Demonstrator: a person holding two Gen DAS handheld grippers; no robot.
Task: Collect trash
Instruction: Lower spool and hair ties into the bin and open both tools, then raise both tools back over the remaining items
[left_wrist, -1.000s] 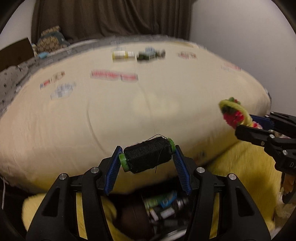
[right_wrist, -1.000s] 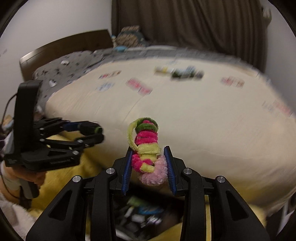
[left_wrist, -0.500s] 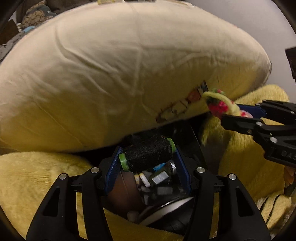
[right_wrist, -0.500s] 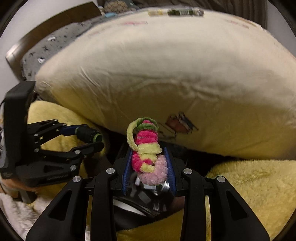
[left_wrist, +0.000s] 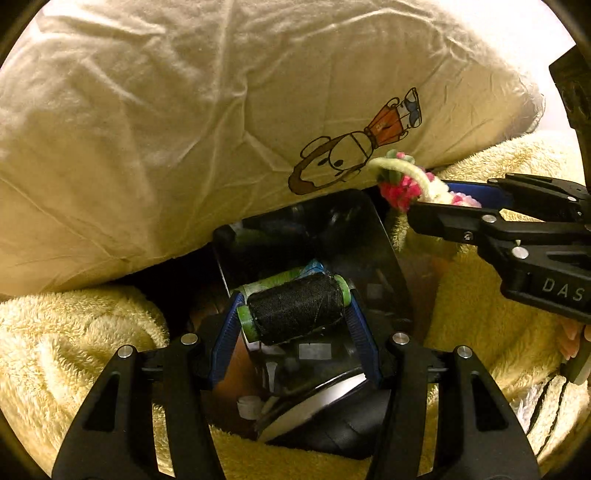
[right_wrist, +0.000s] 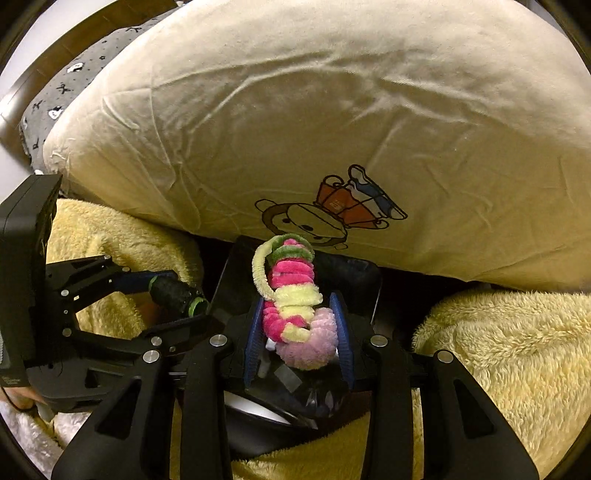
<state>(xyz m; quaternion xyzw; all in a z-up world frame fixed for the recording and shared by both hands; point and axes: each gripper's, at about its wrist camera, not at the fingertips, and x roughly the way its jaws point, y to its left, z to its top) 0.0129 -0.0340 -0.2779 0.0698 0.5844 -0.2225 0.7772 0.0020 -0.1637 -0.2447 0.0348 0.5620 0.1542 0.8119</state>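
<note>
Down low in the left wrist view, the left gripper (left_wrist: 293, 314) is clamped on a spool of black thread (left_wrist: 293, 308) with green ends, its blue pads pressed against both ends at the lower middle of the frame. Under the spool sits a black trash bin (left_wrist: 373, 221), its open mouth filling the centre of the picture; scraps lie inside it, among them a green tube, but most are too dark to make out. A big cream pillow (left_wrist: 166, 110) with a cartoon monkey printed on it fills the upper half and overhangs the far edge of the bin. A fluffy yellow blanket (left_wrist: 66, 332) lies around the bin on the left and right.

At the right edge of that view the right gripper (left_wrist: 456, 201) reaches in with a bundle of twisted fuzzy wire (left_wrist: 406, 181), pink, yellow-green and green, near the upper right corner of the bin.

In the right wrist view, the right gripper (right_wrist: 299, 326) has its jaws opening, with the fuzzy wire (right_wrist: 291, 291) standing upright between the blue pads over the bin (right_wrist: 369, 280); the left pad looks just clear of it, the right pad looks close against the pale pink end. The left gripper (right_wrist: 177, 299) and its spool (right_wrist: 175, 291) show at the left middle, with the pillow (right_wrist: 295, 110) above and the blanket (right_wrist: 498, 350) to the right.
</note>
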